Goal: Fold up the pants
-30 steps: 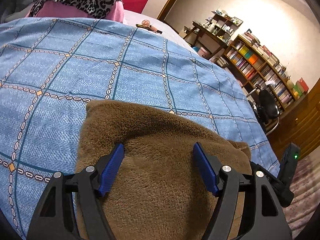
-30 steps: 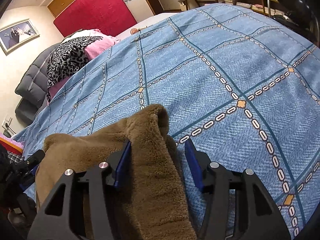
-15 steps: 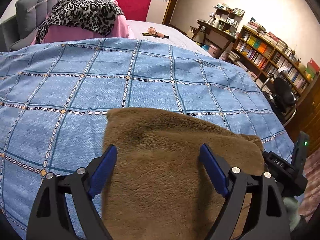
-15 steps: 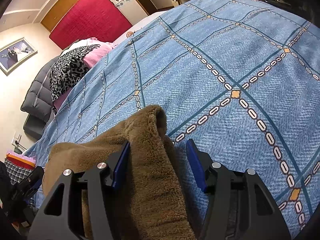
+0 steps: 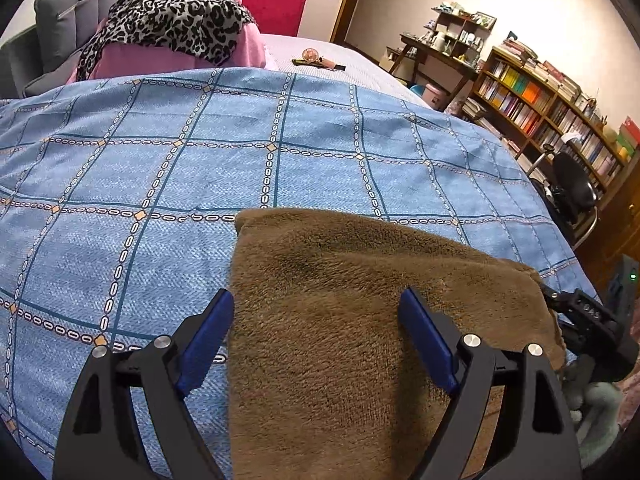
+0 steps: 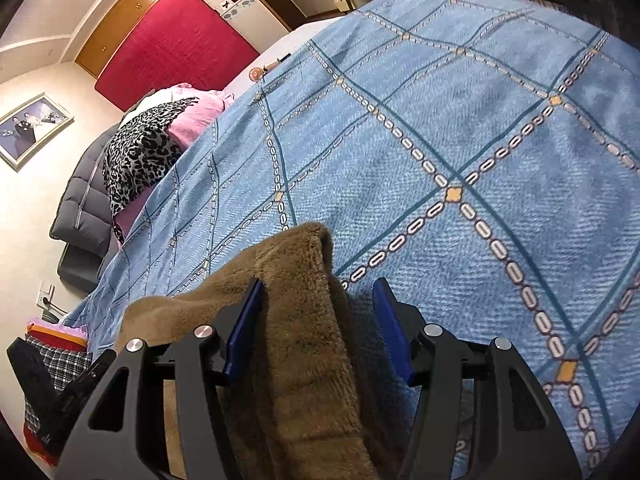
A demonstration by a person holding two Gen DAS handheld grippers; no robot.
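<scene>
The brown fleece pants (image 5: 340, 320) lie on the blue patterned bedspread (image 5: 200, 168) near its front edge, with a folded end toward the bed's middle. My left gripper (image 5: 316, 328) is open, its blue fingers spread over the left part of the pants. My right gripper (image 6: 318, 312) is open over the pants' right folded edge (image 6: 304, 280), which bunches up between the fingers. The right gripper's body also shows at the far right of the left wrist view (image 5: 592, 320).
A leopard-print and pink pillow pile (image 5: 172, 36) sits at the head of the bed. A small fan and remote (image 5: 316, 60) lie on the far sheet. Bookshelves (image 5: 552, 100) and an office chair (image 5: 572, 192) stand right of the bed. Folded clothes (image 6: 52, 356) lie beside it.
Both grippers have drawn back slightly from the pants and stay open. The left view has risen and shifted left, so the pants now sit more to its right.
</scene>
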